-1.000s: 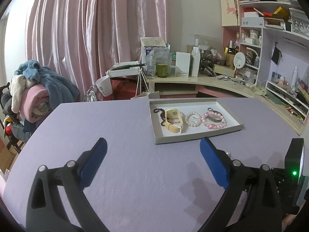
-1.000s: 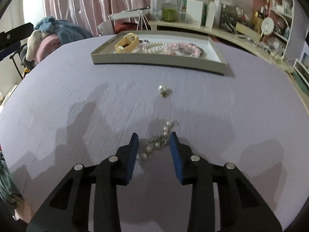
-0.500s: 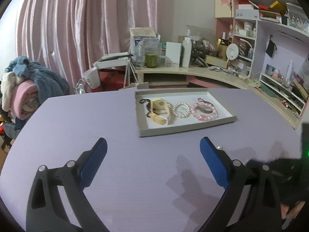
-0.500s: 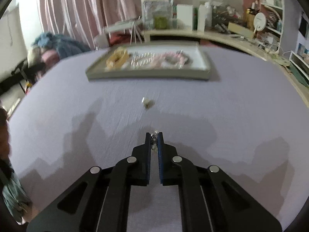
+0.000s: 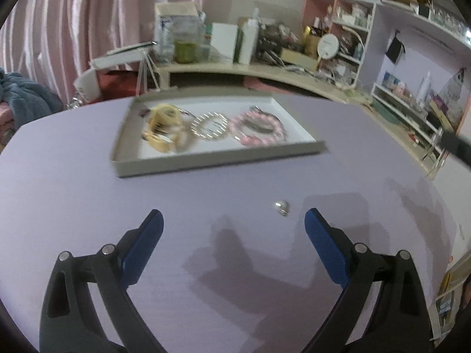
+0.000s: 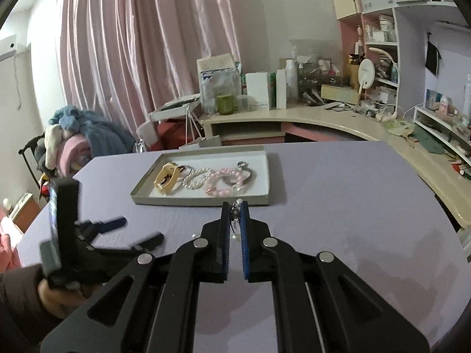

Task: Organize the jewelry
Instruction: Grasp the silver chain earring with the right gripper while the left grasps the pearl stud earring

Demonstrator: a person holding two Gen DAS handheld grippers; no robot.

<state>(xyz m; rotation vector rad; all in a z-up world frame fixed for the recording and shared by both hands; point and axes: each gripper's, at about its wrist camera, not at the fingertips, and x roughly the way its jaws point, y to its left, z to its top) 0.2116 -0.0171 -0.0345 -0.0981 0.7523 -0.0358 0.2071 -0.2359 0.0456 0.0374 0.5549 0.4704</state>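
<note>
My right gripper (image 6: 235, 206) is shut on a pearl-and-chain piece (image 6: 234, 220) and holds it above the lilac table, just short of the grey tray (image 6: 203, 200). Inside the tray lie a yellow band (image 6: 167, 176), a white pearl bracelet (image 6: 195, 178) and a pink bead bracelet (image 6: 223, 181). The left gripper (image 5: 234, 220) is open over the table, with a small pearl earring (image 5: 282, 206) lying just inside its right finger (image 5: 323, 244). The left wrist view also shows the tray (image 5: 217, 158), blurred. The left gripper (image 6: 138, 232) appears at the left edge of the right wrist view, held by a hand.
A curved desk (image 6: 309, 117) crowded with boxes and bottles runs behind the table, with shelves (image 6: 382, 44) on the right. Pink curtains (image 6: 132, 58) hang behind. A chair piled with clothes (image 6: 79, 135) stands left of the table.
The right gripper shut on the pearl-and-chain piece and lifted it off the table towards the tray. The left gripper dropped lower and closer to the pearl earring.
</note>
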